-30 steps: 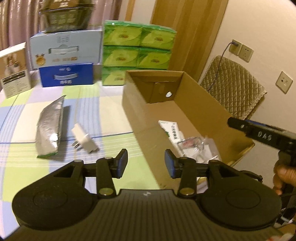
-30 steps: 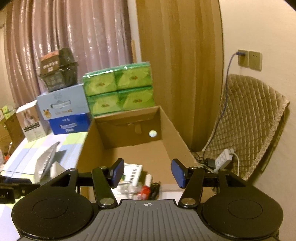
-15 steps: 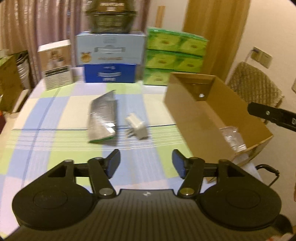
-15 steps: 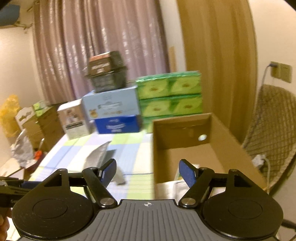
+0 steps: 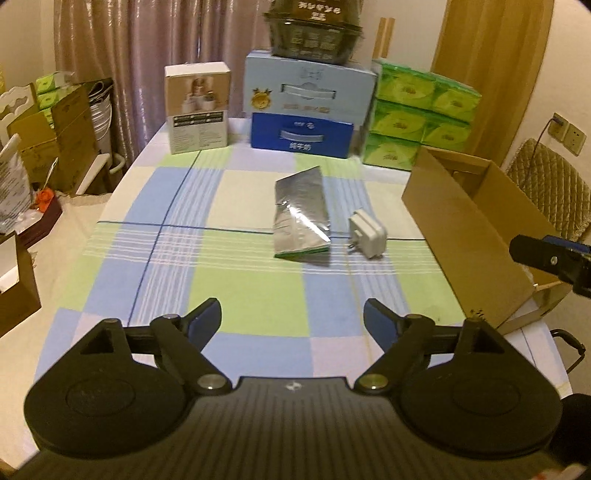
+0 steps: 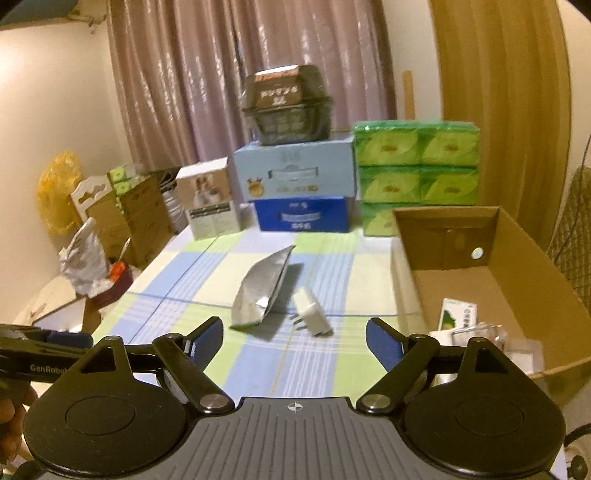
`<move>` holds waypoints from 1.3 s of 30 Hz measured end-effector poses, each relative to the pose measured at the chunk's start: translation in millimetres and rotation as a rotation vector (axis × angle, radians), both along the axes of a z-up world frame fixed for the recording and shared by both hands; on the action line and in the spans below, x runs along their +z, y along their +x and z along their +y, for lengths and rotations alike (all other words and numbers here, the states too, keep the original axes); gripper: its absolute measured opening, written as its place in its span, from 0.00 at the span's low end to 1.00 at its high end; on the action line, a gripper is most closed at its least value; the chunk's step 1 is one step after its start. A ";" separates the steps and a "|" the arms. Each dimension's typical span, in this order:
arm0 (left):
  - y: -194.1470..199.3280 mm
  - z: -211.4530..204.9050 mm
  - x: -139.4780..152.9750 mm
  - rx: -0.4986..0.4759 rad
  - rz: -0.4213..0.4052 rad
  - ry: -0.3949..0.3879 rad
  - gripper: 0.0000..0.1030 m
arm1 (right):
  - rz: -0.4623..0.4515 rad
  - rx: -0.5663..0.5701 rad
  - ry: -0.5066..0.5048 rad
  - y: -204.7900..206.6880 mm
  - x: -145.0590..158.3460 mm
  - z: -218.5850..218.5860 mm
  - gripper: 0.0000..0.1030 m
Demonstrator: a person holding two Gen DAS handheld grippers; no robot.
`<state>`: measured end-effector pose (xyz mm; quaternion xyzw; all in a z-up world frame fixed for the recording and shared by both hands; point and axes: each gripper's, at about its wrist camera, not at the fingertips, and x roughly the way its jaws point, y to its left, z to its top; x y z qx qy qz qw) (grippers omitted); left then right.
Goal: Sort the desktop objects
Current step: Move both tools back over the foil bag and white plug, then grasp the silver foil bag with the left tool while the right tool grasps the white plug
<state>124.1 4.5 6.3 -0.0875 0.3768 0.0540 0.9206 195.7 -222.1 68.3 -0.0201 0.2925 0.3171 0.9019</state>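
A silver foil pouch (image 5: 300,212) and a white plug adapter (image 5: 366,233) lie side by side on the checked tablecloth (image 5: 184,258). They also show in the right wrist view: pouch (image 6: 260,291), adapter (image 6: 311,312). An open cardboard box (image 5: 465,221) stands at the table's right edge; in the right wrist view (image 6: 524,258) it holds a small white and green packet (image 6: 458,314) and clear wrappers. My left gripper (image 5: 291,317) is open and empty, well short of the pouch. My right gripper (image 6: 293,338) is open and empty, near the adapter.
Along the table's back stand a white product box (image 5: 197,107), stacked blue cartons (image 5: 306,110) topped by a dark container (image 5: 314,26), and green tissue packs (image 5: 421,114). Cardboard boxes and bags crowd the floor at the left (image 5: 44,140). A quilted chair (image 5: 550,188) stands behind the box.
Both grippers have pulled back from the cardboard box and swung left toward the table's middle. Both jaws have opened wider. The pouch and adapter have not moved.
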 end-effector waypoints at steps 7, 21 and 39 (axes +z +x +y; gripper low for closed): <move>-3.2 15.3 -7.7 0.028 0.029 -0.008 0.87 | 0.020 0.017 -0.028 -3.4 -11.6 12.5 0.86; 9.5 20.2 -20.7 0.028 0.051 -0.023 0.90 | 0.040 0.019 -0.061 14.8 -27.0 20.3 0.87; 88.5 39.5 -52.8 -0.027 0.107 0.039 0.91 | 0.003 0.058 -0.156 93.7 -82.1 66.4 0.77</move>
